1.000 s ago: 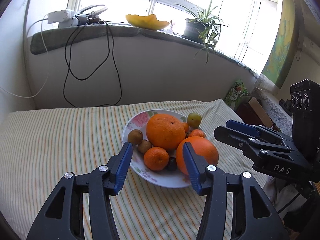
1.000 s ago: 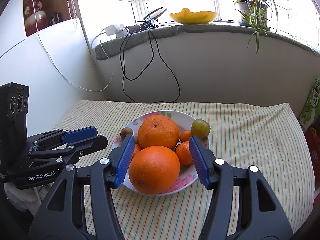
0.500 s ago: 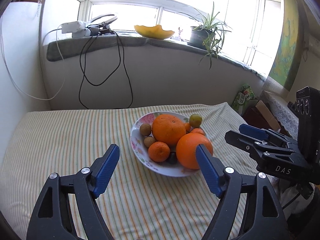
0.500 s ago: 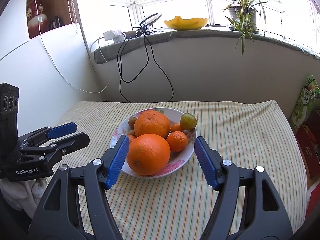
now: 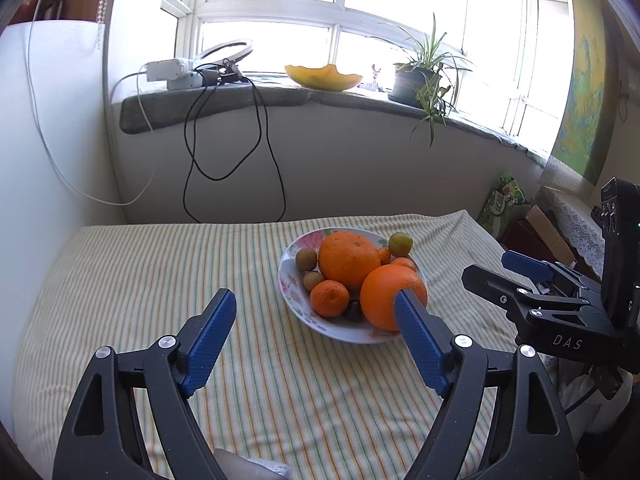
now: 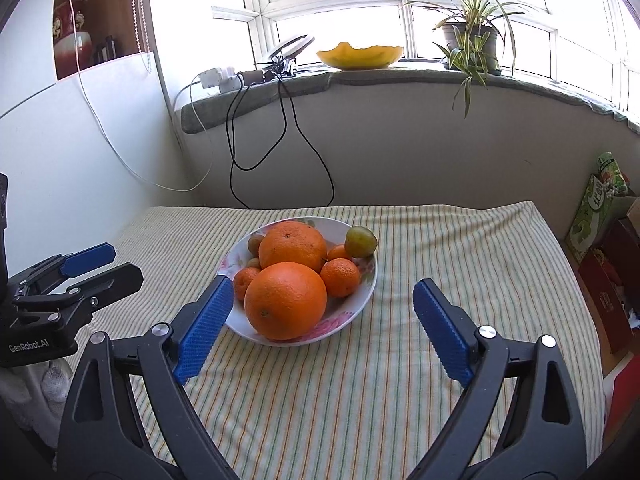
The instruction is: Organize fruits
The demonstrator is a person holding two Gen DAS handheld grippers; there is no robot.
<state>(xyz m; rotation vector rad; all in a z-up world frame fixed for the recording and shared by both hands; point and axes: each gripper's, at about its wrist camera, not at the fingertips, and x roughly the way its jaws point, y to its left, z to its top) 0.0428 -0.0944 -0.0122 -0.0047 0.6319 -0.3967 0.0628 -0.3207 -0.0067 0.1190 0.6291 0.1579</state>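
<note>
Striped tablecloth: 1, covers whole top; far edge meets wall, right edge drops off toward boxes on floor. Bare cloth all round the plate, widest to its left and on the near side.

Plate: 1, white w/ pink flowers; landmark for all below. Sits mid-cloth, nearer the far edge, well in from every edge.

Left gripper: 1, jaws spread wide, holding nothing. Near side of plate, shifted left; its right blue pad overlaps the front orange in the left wrist view, contact can't tell.

Right gripper: 1, jaws spread wide, holding nothing. Near side of plate, fingers to either side of the plate's near rim, apart from the fruit.

Big oranges: 2. Front orange at plate's near rim; back orange at plate centre, touching the front one.

Small oranges: 3 seen. One right of the front orange, one left of it, one mostly hidden behind.

Green-yellow fruit: 1, on plate's far right rim.

Brown round fruits: 2, on plate's left side; far one, near one.

Dark small fruit: 1, low at plate's near side, partly hidden, kind can't tell.
</note>
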